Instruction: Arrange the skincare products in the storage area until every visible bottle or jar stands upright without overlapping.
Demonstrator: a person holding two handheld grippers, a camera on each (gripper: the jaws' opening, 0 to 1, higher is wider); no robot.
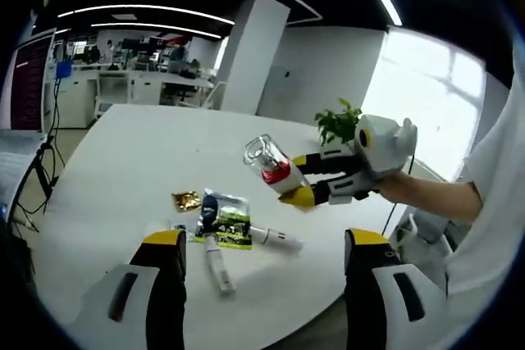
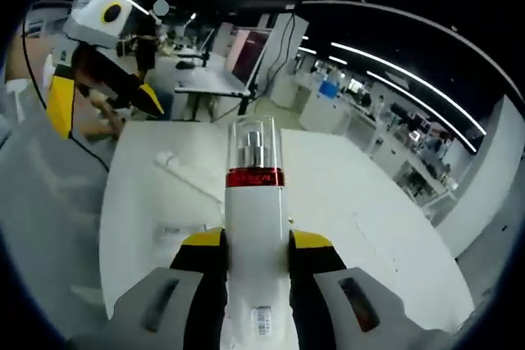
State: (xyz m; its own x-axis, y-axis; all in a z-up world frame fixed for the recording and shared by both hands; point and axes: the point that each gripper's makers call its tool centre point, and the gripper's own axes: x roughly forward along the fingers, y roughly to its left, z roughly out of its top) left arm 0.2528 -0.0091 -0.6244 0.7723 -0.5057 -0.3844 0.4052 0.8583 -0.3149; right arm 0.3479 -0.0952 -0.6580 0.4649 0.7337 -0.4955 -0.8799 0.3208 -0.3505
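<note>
My right gripper (image 1: 302,184) reaches in from the right of the left gripper view, shut on a white pump bottle (image 1: 271,163) with a clear cap and a red band. It holds the bottle tilted above the white table (image 1: 123,145). The same bottle (image 2: 254,202) fills the gap between the right gripper (image 2: 256,243) jaws. On the table lie a gold sachet (image 1: 186,199), a green-and-black sachet (image 1: 232,220), a dark tube (image 1: 207,205) and two white tubes (image 1: 220,270) (image 1: 277,238). My left gripper (image 1: 265,239) stands open over them, nothing between its jaws.
A potted plant (image 1: 338,120) stands at the table's far edge. A person's white sleeve (image 1: 492,194) is at the right. Office desks and a pillar stand behind the table. A tripod leg (image 1: 37,174) is left of the table.
</note>
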